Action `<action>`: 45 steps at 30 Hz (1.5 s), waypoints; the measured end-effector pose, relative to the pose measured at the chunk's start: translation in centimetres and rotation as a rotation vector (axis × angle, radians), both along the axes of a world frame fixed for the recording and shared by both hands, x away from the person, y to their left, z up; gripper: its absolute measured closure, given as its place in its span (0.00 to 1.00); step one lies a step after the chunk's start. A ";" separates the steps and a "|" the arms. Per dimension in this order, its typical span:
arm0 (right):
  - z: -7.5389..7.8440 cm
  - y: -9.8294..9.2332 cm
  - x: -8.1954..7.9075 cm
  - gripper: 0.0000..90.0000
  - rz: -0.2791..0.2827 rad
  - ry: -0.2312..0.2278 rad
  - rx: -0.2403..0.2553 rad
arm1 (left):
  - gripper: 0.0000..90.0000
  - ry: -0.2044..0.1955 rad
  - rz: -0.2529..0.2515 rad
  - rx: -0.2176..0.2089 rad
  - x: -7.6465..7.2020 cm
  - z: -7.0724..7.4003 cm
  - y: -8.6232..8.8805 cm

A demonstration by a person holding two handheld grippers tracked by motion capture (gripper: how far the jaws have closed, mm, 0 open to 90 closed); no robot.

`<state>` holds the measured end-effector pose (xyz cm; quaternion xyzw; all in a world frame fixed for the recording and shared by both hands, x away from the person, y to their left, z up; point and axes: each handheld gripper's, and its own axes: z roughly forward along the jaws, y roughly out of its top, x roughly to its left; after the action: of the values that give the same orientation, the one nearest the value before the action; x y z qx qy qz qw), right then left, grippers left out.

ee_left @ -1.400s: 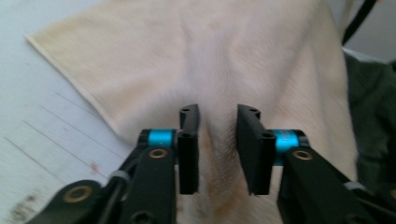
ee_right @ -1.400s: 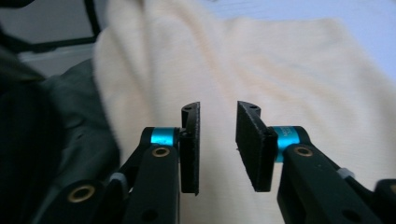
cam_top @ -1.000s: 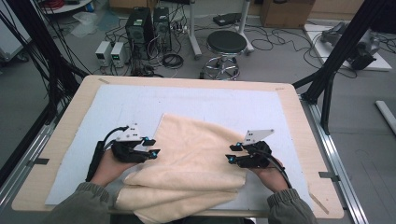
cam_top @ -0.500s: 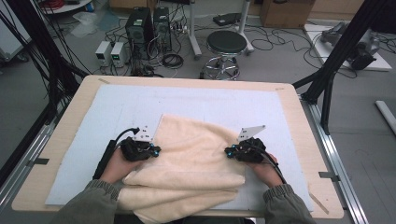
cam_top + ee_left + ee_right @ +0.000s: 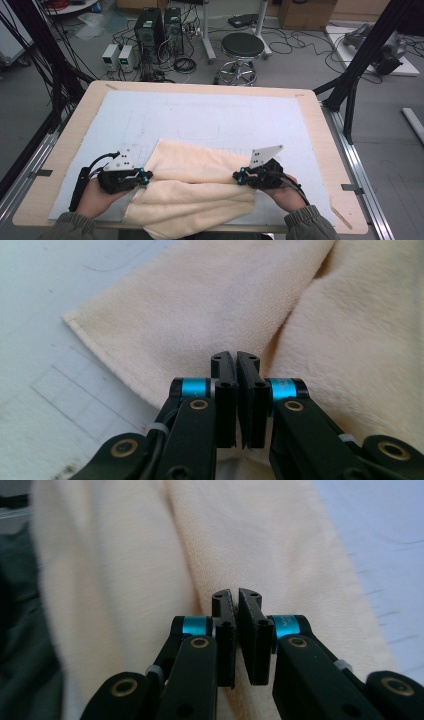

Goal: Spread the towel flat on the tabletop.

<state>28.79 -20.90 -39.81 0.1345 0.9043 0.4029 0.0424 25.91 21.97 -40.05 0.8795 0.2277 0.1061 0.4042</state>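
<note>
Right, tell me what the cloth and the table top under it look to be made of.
Cloth: soft cream terry or fleece, judging by its fuzzy matte nap and limp folds. Table: pale wood or plywood rim, with a matte light-blue sheet over it, perhaps paper or plastic.

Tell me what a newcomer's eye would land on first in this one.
The cream towel draws the eye first, lying rumpled at the near edge of the pale mat, part of it hanging over the table's front edge. The left tongs and right tongs are each pinched shut on a fold at the towel's two sides. Beyond the table stand a black stool and tangled cables on the floor.
</note>
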 end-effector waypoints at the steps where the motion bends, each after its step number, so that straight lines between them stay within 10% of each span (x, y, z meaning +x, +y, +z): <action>1: 0.0 0.0 -0.3 0.91 0.011 0.013 0.005 | 0.95 0.007 -0.008 -0.002 -0.2 0.0 0.0; 8: 1.5 -2.0 1.2 0.73 -0.096 -0.019 0.101 | 0.78 -0.026 0.003 -0.079 1.5 1.4 0.3; 13: 0.1 -2.8 3.7 0.69 -0.199 0.006 0.049 | 0.71 -0.052 0.044 -0.117 4.9 1.1 -0.8; 22: -3.8 -3.8 4.2 0.63 -0.247 0.055 -0.021 | 0.62 0.014 0.071 0.013 8.1 -2.5 -2.3; 26: -4.0 -3.8 3.9 0.63 -0.256 0.050 -0.023 | 0.62 0.045 0.088 0.066 8.4 -3.2 -2.5; 45: -3.9 -3.2 4.1 0.95 -0.209 0.036 -0.041 | 0.78 0.021 0.148 0.056 7.3 -3.6 -2.8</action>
<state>32.89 -24.08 -43.74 0.2346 0.8940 0.3752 0.0706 33.25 19.17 -43.62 0.8722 0.2935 0.1327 0.3683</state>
